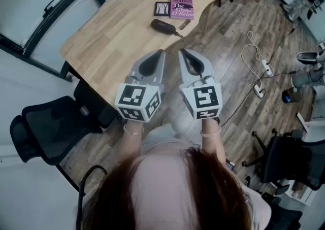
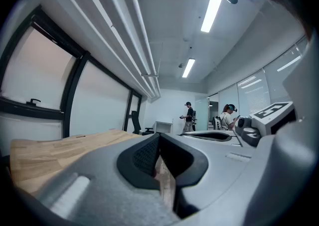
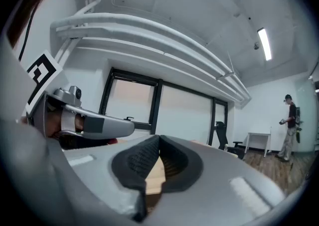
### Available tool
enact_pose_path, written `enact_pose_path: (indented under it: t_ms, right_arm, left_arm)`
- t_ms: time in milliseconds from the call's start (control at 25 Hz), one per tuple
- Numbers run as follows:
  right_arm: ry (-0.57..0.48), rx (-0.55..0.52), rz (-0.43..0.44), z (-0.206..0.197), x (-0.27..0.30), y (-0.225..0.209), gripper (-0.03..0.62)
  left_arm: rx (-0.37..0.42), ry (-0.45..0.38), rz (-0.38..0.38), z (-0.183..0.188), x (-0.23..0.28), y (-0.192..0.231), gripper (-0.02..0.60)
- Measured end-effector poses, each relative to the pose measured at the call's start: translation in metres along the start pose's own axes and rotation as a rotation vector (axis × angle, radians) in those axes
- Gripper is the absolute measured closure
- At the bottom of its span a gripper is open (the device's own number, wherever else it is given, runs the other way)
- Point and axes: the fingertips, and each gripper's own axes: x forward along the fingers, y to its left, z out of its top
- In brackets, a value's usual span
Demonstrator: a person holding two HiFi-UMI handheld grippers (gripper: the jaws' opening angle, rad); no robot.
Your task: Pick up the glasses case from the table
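The glasses case, dark and oblong, lies on the wooden table towards its far side. Both grippers hover side by side over the table's near edge, well short of the case. My left gripper is shut with nothing between its jaws, and my right gripper is shut and empty too. In the left gripper view the left gripper points level over the tabletop, jaw tips meeting. In the right gripper view the right gripper shows the same. The case appears in neither gripper view.
Beyond the case lie a pink book, a small dark booklet and a small brown object. Black office chairs stand on either side. Cables and a power strip lie on the floor at right. People stand far off.
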Motion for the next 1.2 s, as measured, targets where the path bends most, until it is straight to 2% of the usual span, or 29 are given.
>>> enact_pose_path:
  t_ms: [520, 720, 960, 1200]
  right_arm:
    - [0.003, 0.020, -0.056, -0.005, 0.043, 0.000, 0.591]
    - [0.002, 0.064, -0.081, -0.007, 0.053, -0.008, 0.591]
    - [-0.018, 0.159, -0.070, -0.007, 0.062, -0.018, 0.591]
    - [-0.025, 0.175, -0.071, -0.009, 0.073, -0.029, 0.591]
  left_arm:
    - [-0.002, 0.011, -0.062, -0.006, 0.026, 0.038, 0.572]
    - [-0.002, 0.015, -0.083, -0.007, 0.037, 0.044, 0.572]
    - [-0.007, 0.015, -0.098, -0.005, 0.053, 0.049, 0.572]
    - [-0.014, 0.022, -0.104, -0.009, 0.068, 0.054, 0.572]
